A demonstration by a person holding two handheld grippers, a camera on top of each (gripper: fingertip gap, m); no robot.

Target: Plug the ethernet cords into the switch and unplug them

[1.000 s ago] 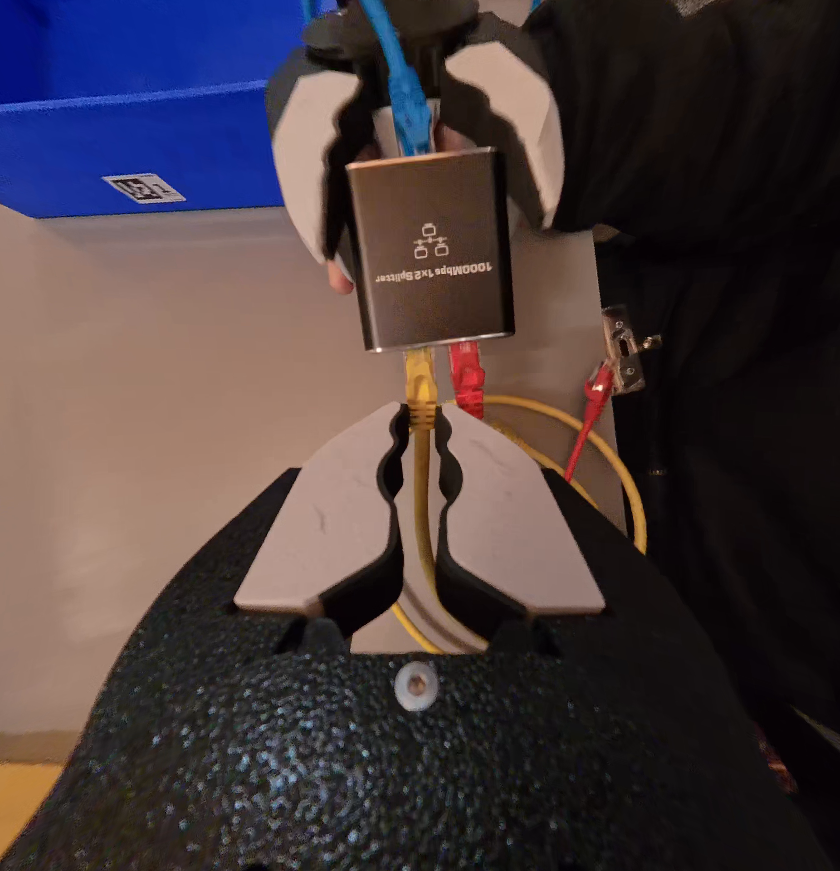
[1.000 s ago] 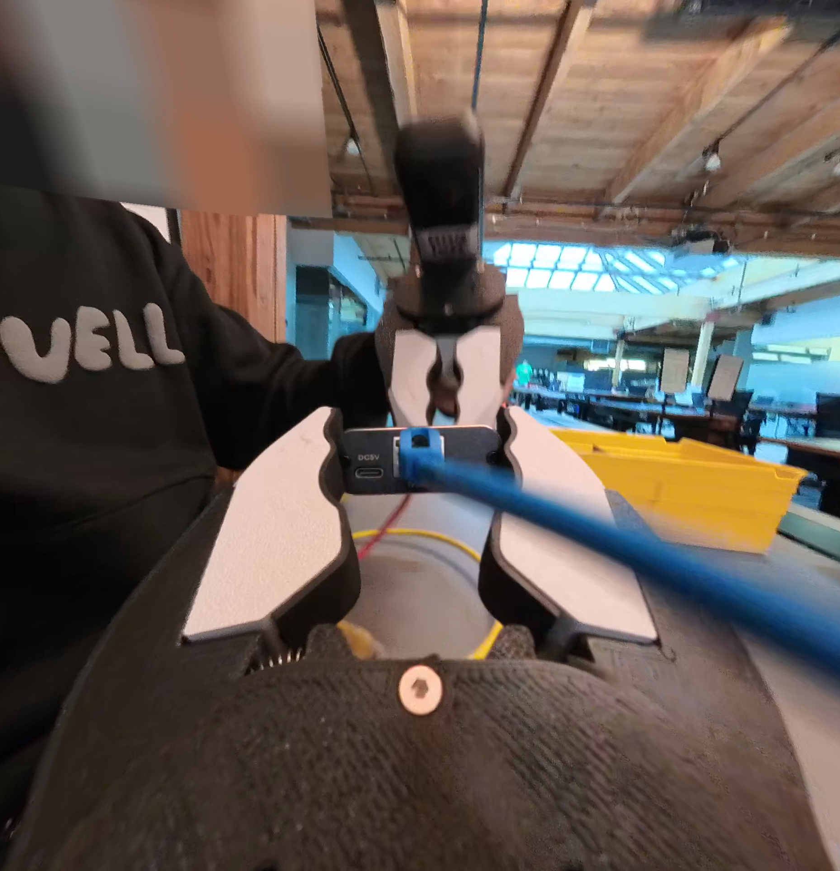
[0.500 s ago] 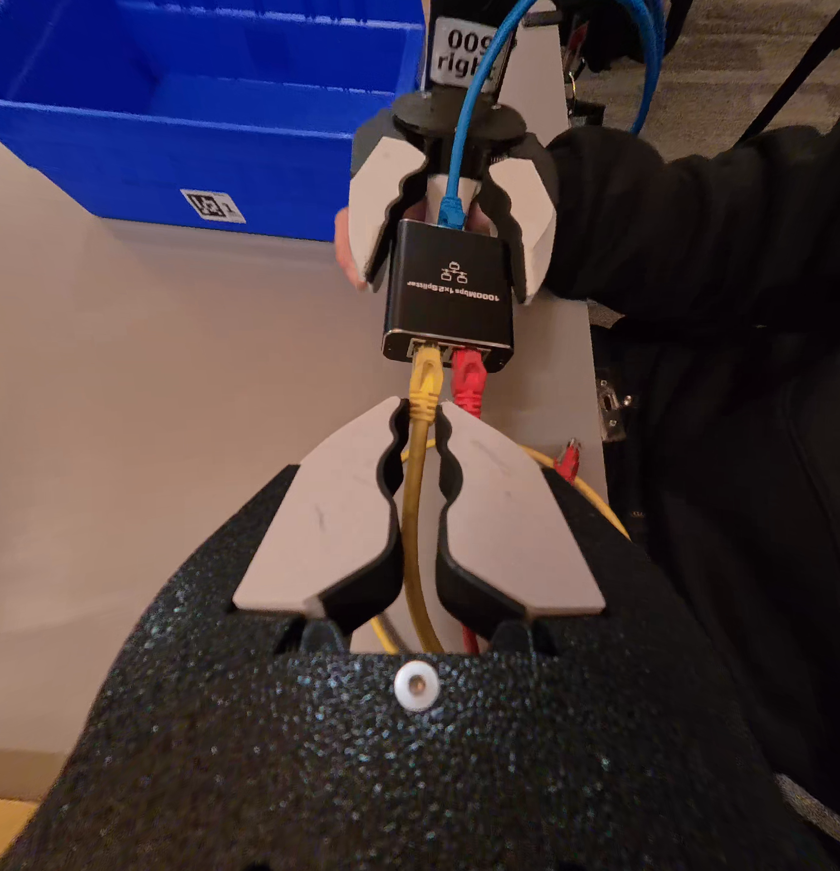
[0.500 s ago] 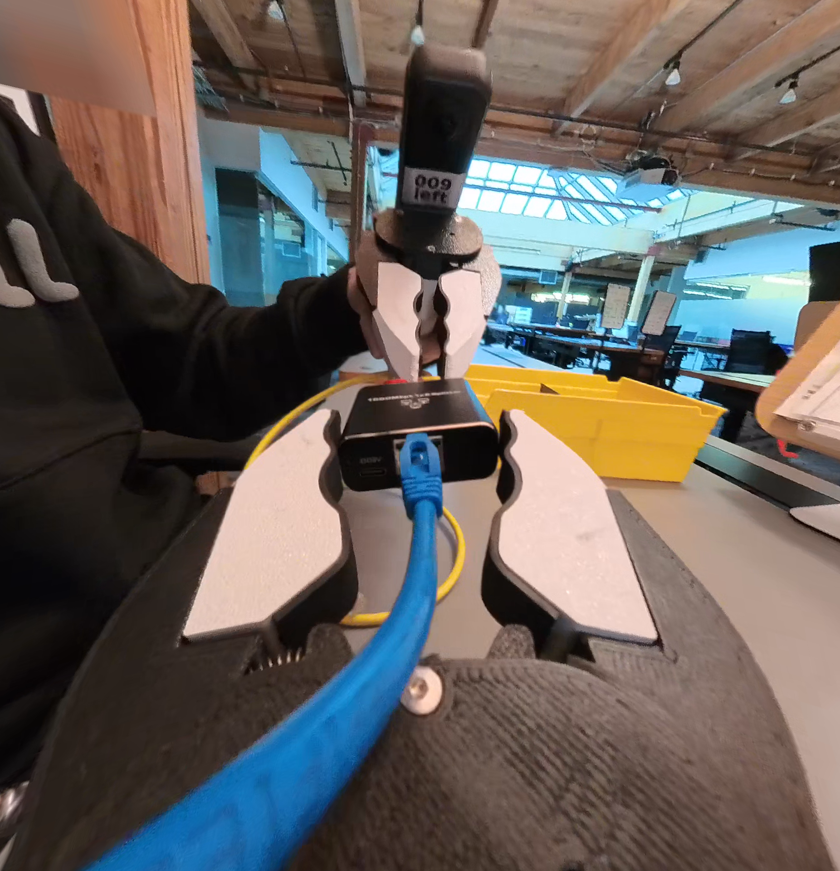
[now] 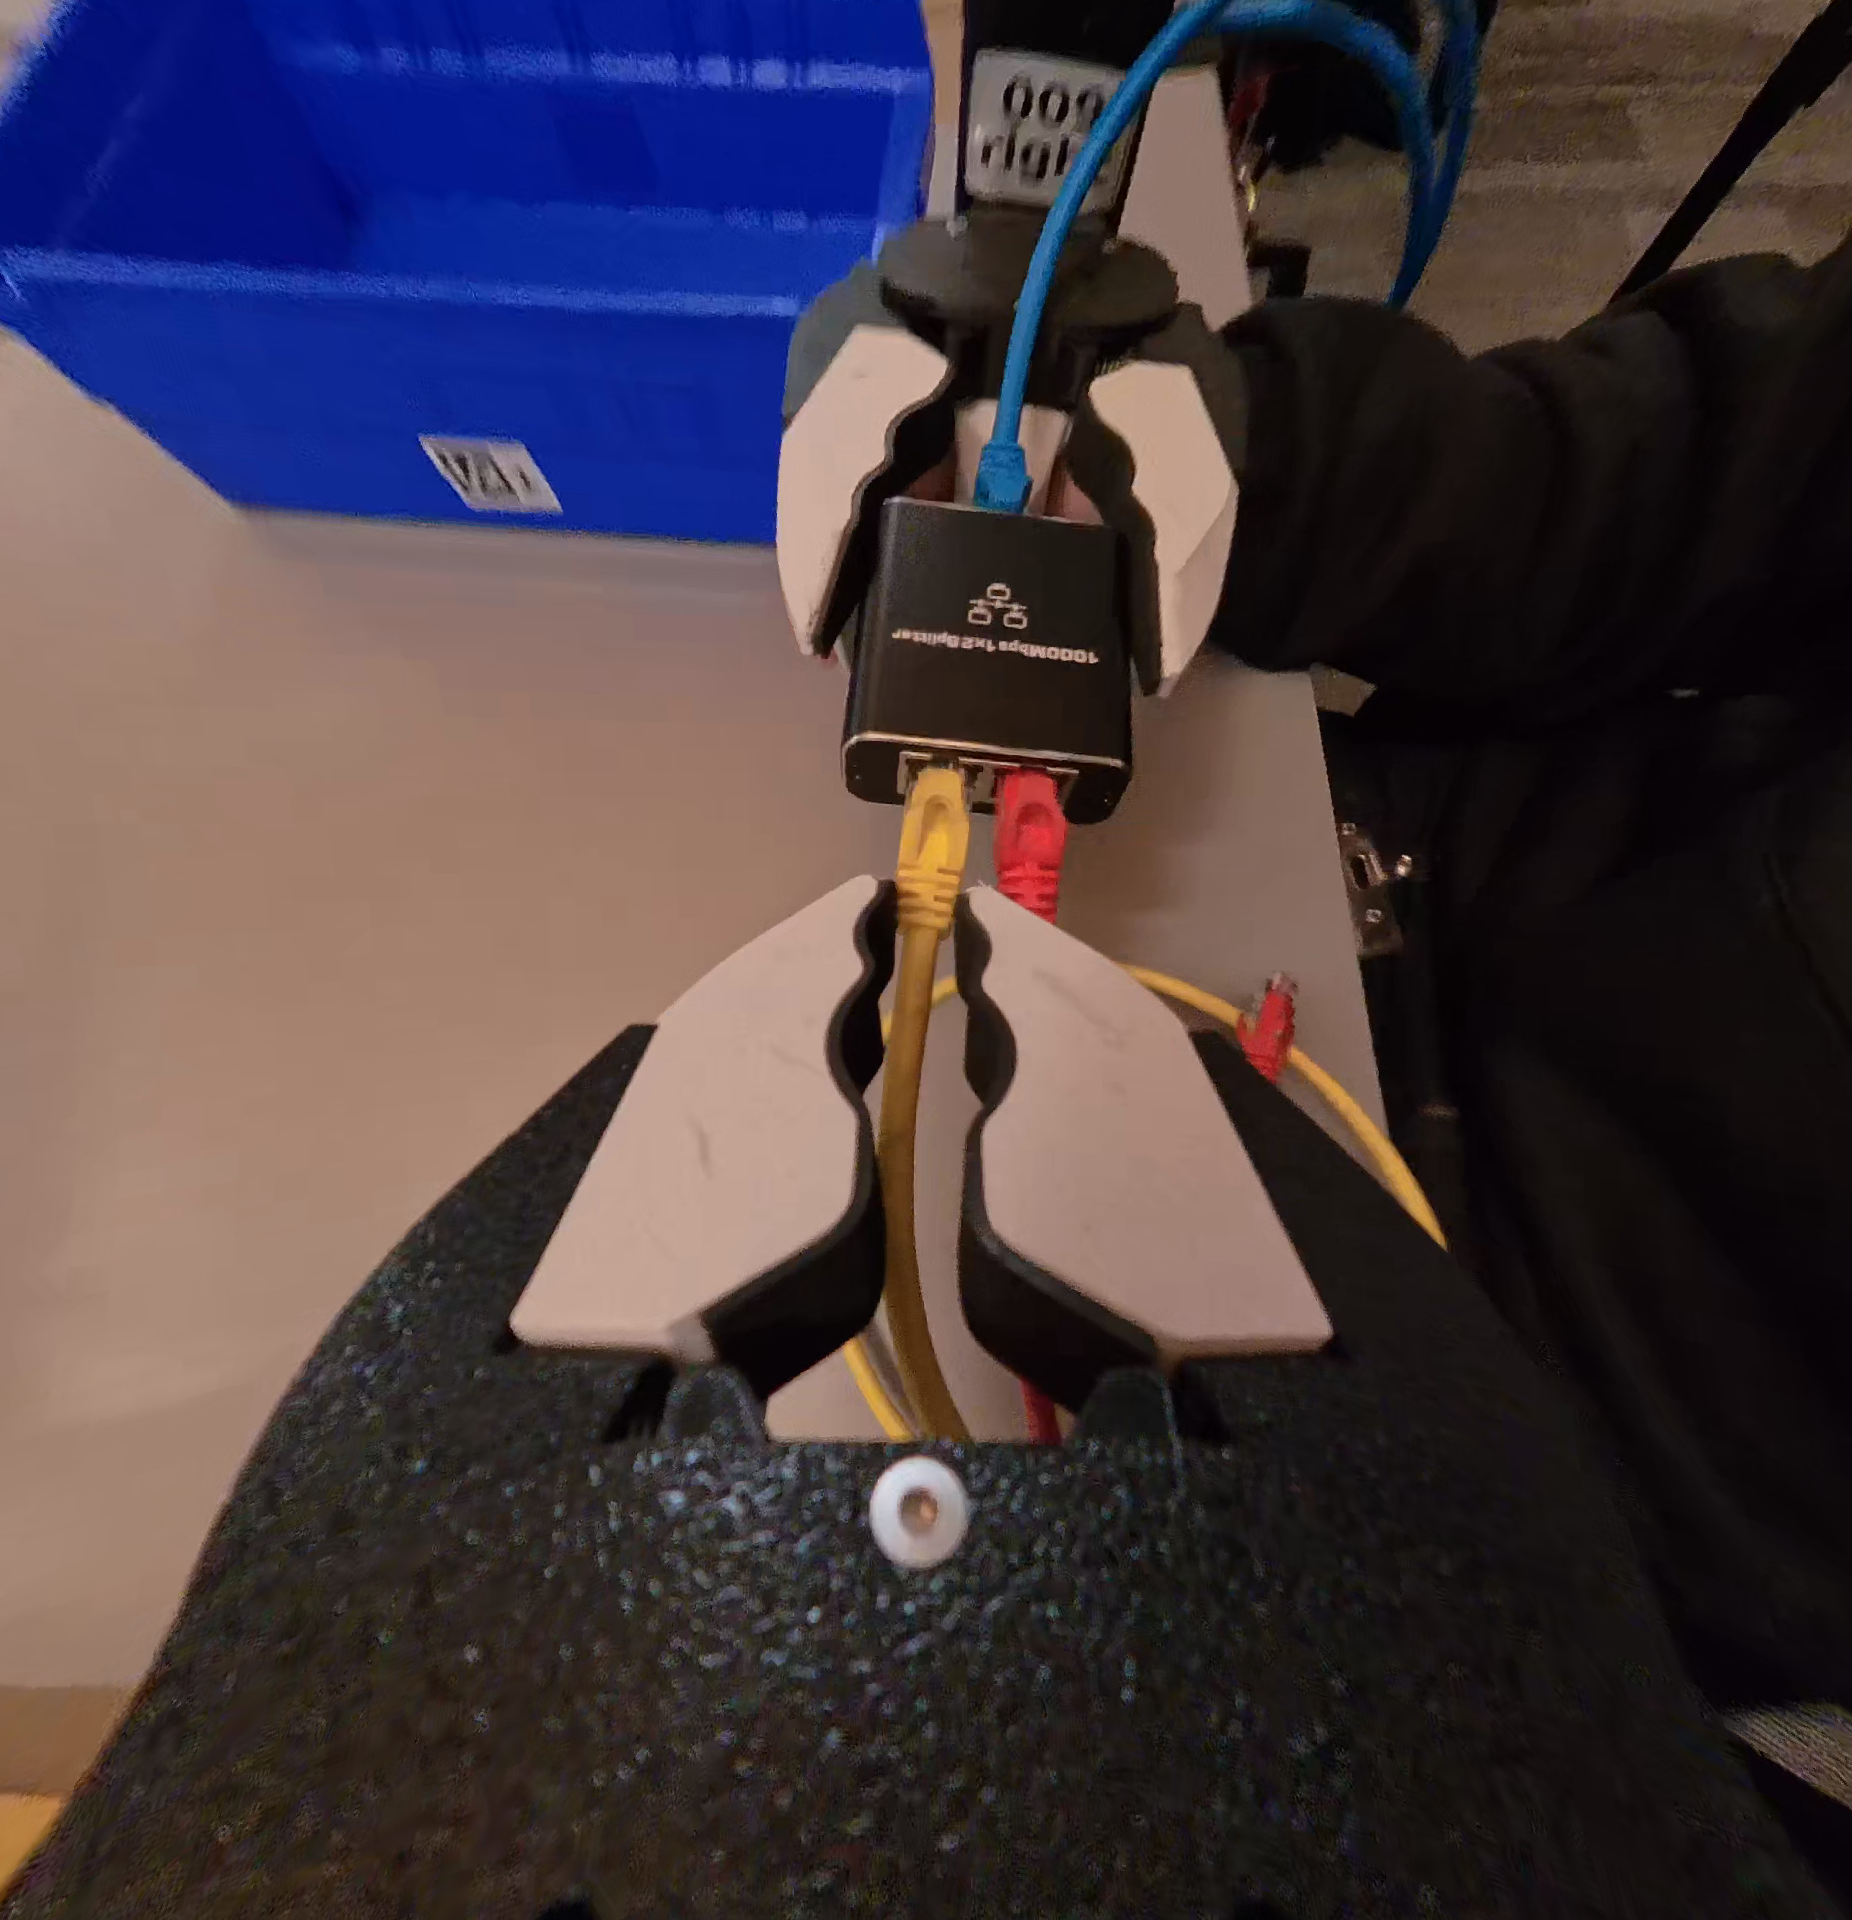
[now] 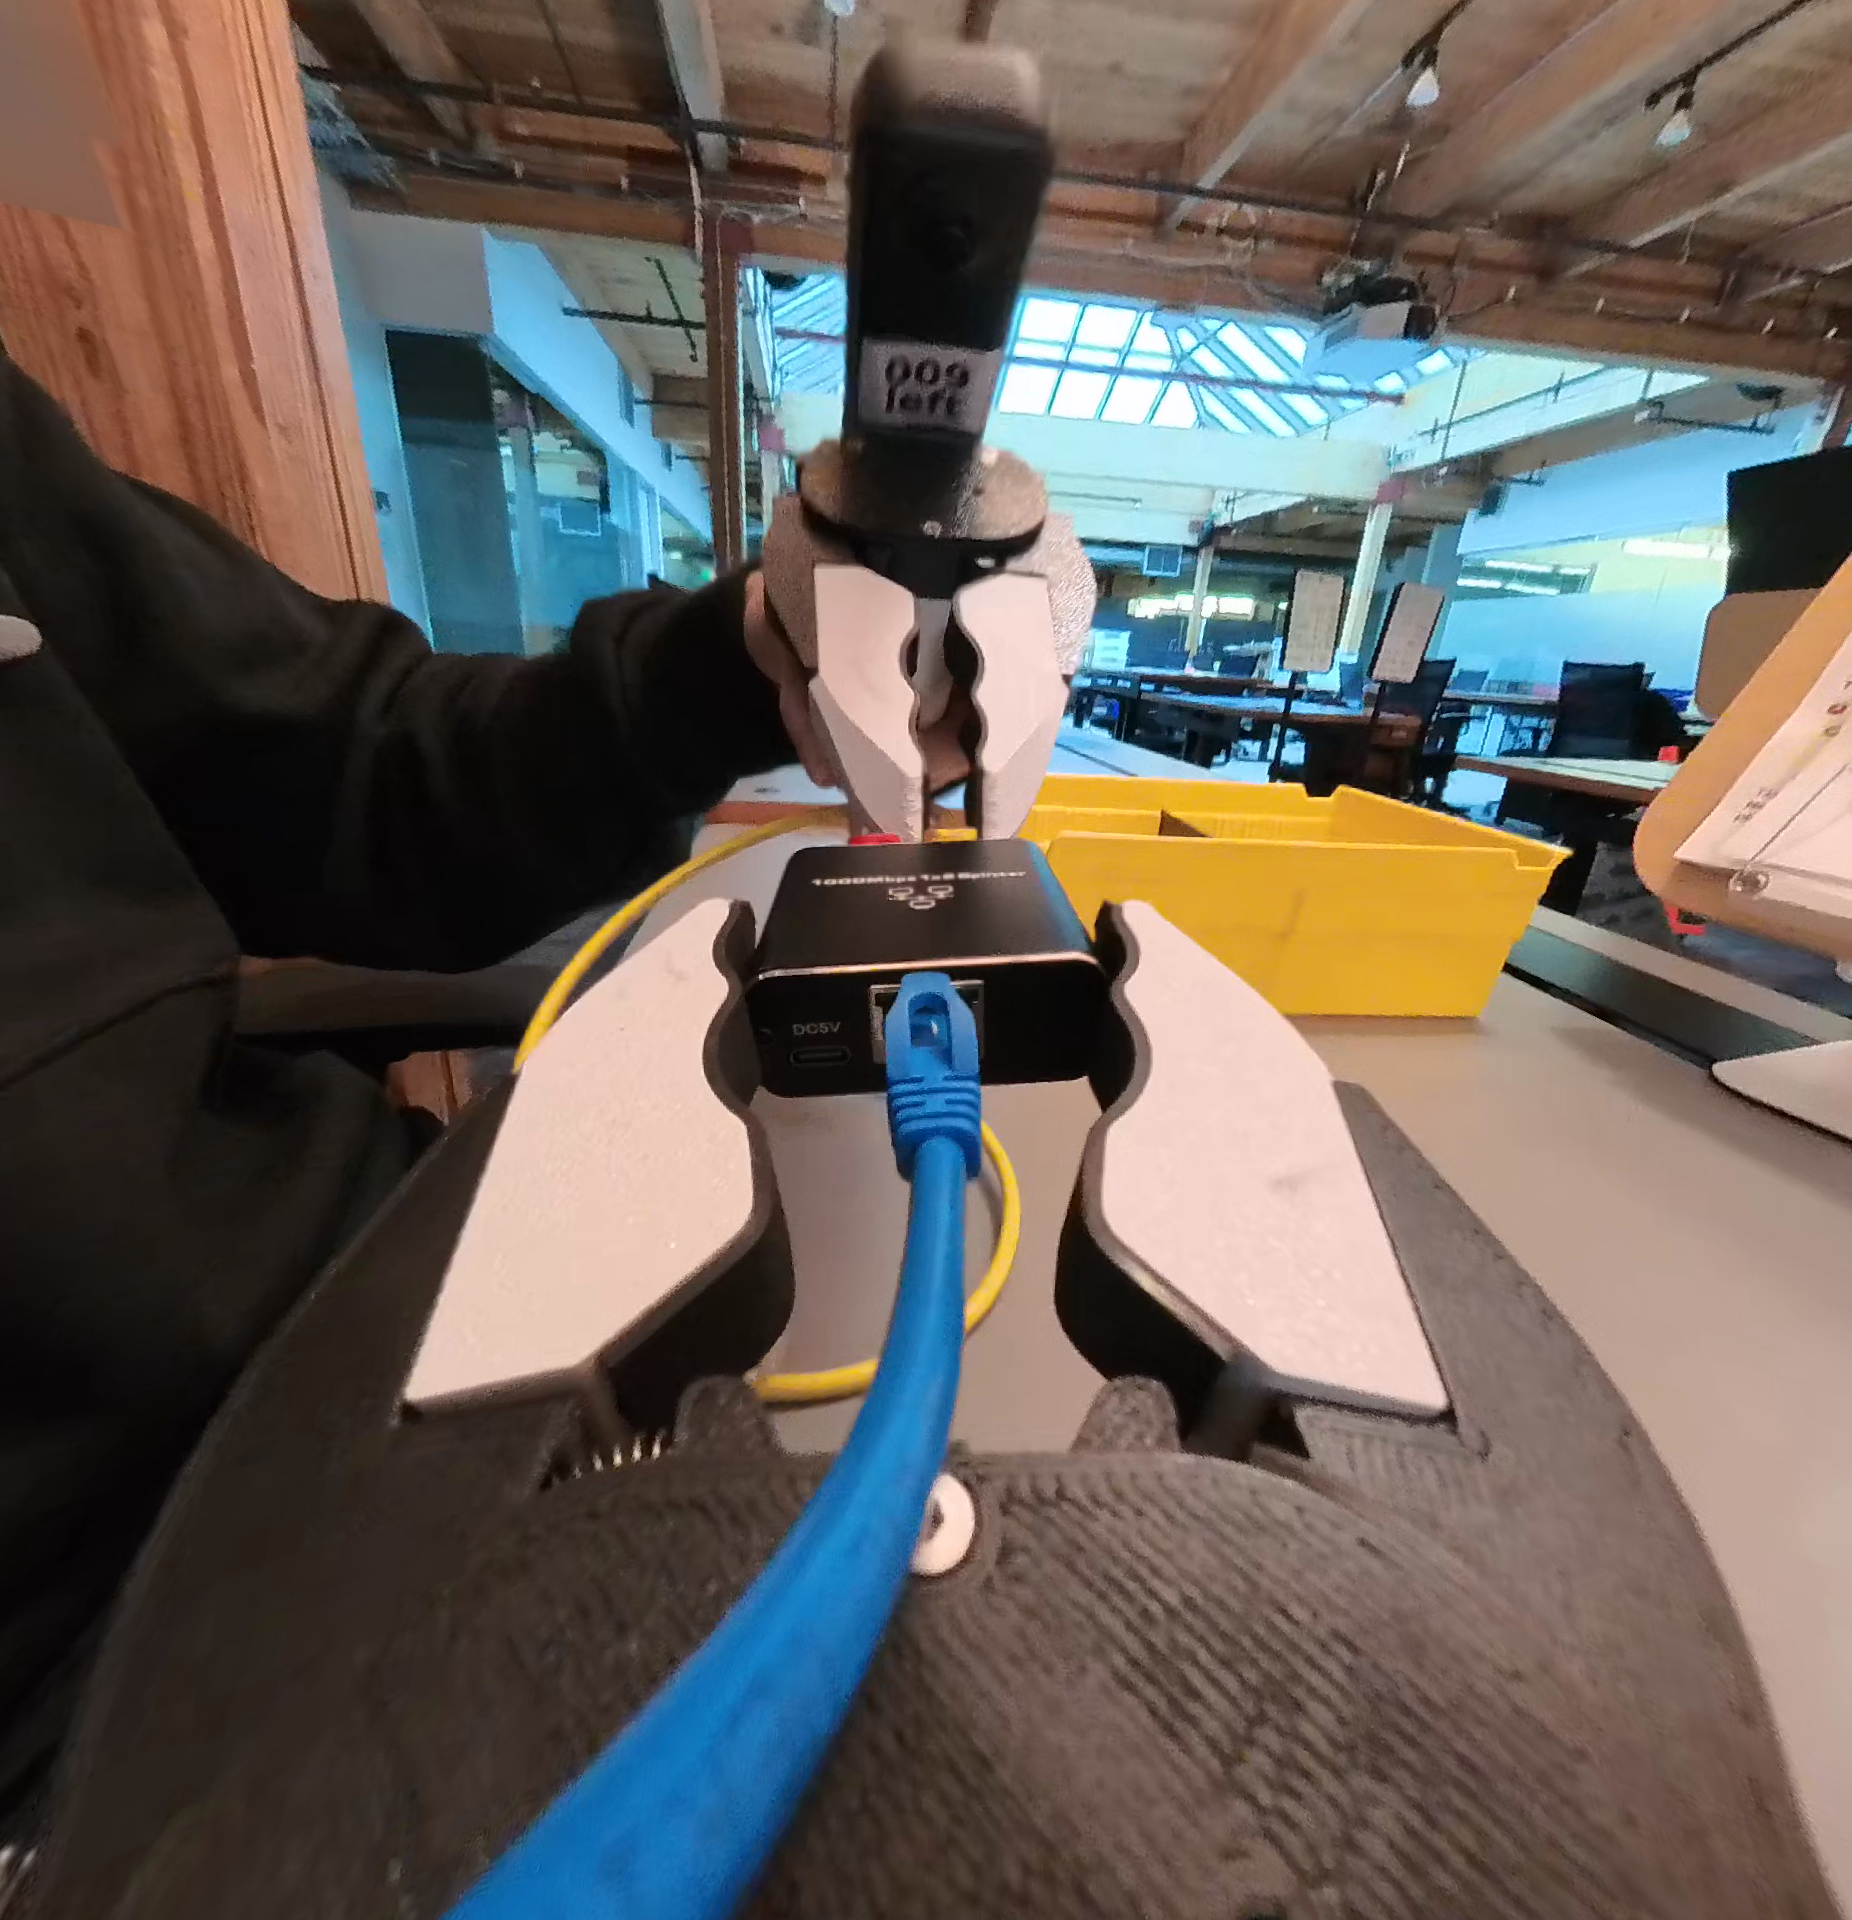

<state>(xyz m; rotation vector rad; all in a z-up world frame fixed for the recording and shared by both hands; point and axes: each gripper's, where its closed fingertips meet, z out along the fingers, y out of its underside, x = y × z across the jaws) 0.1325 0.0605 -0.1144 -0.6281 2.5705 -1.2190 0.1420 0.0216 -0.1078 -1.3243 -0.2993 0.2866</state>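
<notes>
1 switch (image 5: 989,649), 3 cords plugged: yellow (image 5: 927,852), red (image 5: 1028,847), blue (image 6: 932,1060).

The black switch (image 5: 989,665) is held off the worktop (image 5: 330,935) between the jaws of the right gripper (image 5: 989,623). A blue cord (image 5: 1047,270) is plugged into its far side. On its near side a yellow cord (image 5: 927,852) and a red cord (image 5: 1028,847) are plugged in side by side. The yellow cord's boot is pinched by the left gripper (image 5: 924,904). Beyond the switch, to its left, a blue bin (image 5: 382,343) is seen.
</notes>
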